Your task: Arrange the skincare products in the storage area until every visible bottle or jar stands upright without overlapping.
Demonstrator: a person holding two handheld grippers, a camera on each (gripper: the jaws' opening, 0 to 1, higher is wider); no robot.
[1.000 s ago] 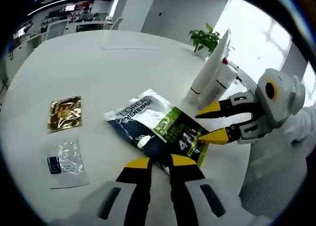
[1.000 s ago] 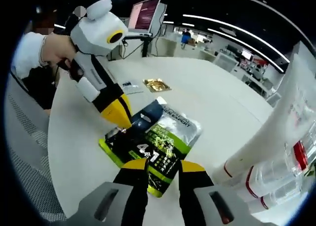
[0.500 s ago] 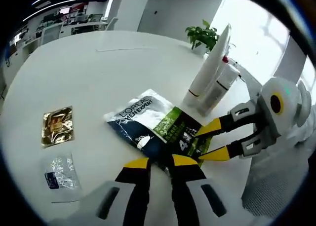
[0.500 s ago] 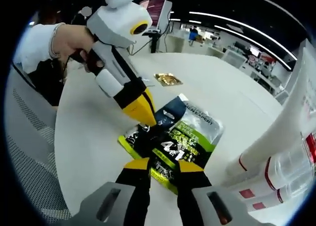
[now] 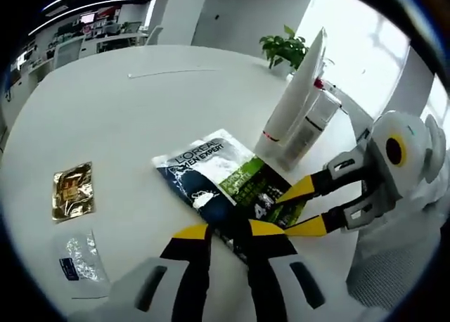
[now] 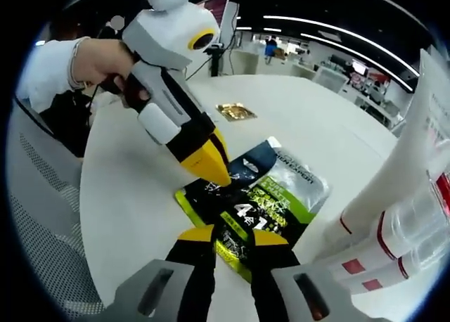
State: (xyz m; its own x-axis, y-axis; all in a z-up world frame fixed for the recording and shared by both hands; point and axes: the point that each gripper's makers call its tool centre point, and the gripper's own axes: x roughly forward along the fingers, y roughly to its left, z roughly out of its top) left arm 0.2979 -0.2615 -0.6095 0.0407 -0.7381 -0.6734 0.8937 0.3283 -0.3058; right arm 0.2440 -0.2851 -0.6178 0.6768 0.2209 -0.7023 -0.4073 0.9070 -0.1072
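Where pouch (image 5: 226,183) lies flat — both hand-held grippers at its edge, table (image 5: 112,111) open

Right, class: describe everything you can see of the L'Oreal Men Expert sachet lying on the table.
The L'Oreal Men Expert sachet is a flat, glossy foil-like pack: silver-white at the branded end, dark navy along one side, with a lime-green and black panel printed "4". It lies flat on the white table, beside the upright white tubes. The left tool and the right tool both meet its green end, jaws at its edges.
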